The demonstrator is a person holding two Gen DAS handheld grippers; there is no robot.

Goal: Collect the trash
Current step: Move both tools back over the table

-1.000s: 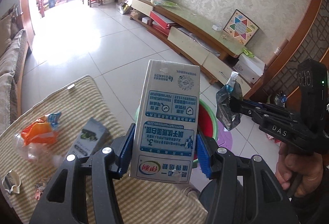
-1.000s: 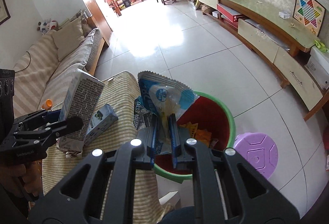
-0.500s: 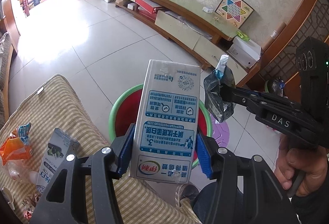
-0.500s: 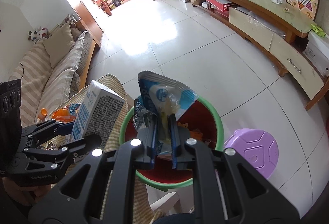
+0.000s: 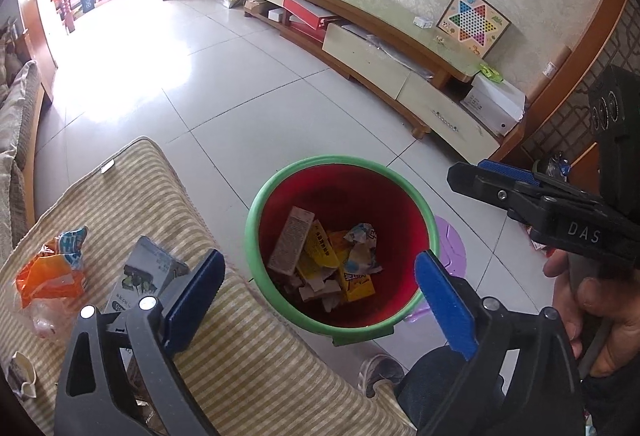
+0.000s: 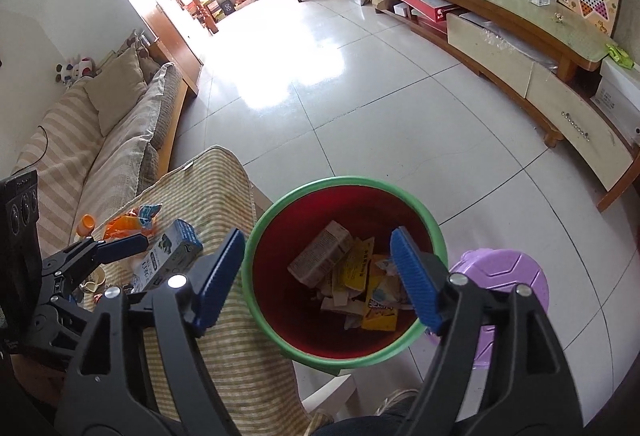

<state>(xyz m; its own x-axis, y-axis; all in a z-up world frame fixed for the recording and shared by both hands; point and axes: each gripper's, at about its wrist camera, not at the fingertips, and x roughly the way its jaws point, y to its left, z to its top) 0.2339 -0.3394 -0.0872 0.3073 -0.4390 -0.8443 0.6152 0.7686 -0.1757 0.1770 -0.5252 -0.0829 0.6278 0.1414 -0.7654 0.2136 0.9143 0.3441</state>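
My left gripper [image 5: 320,272] hangs over the red bin with the green rim [image 5: 320,160]. Its jaws are opening, and nothing is between them. The white milk carton [image 5: 290,246] lies inside the bin on other trash, next to a crumpled blue-and-white wrapper [image 5: 362,250]. My right gripper [image 6: 318,248] is also above the bin [image 6: 344,180], jaws opening and empty, with the carton [image 6: 320,258] below it. Each gripper shows in the other's view: the right gripper [image 5: 472,172] and the left gripper [image 6: 108,252].
A striped-cloth table [image 5: 120,196] left of the bin carries a small grey carton [image 5: 148,272], an orange wrapper [image 5: 52,268] and scraps. A purple stool [image 6: 504,272] stands right of the bin. A sofa [image 6: 100,140] and a long cabinet [image 5: 400,48] line the tiled floor.
Both grippers sank a little over the bin and opened. The milk carton left the left gripper and the wrapper left the right one; both now lie in the bin.
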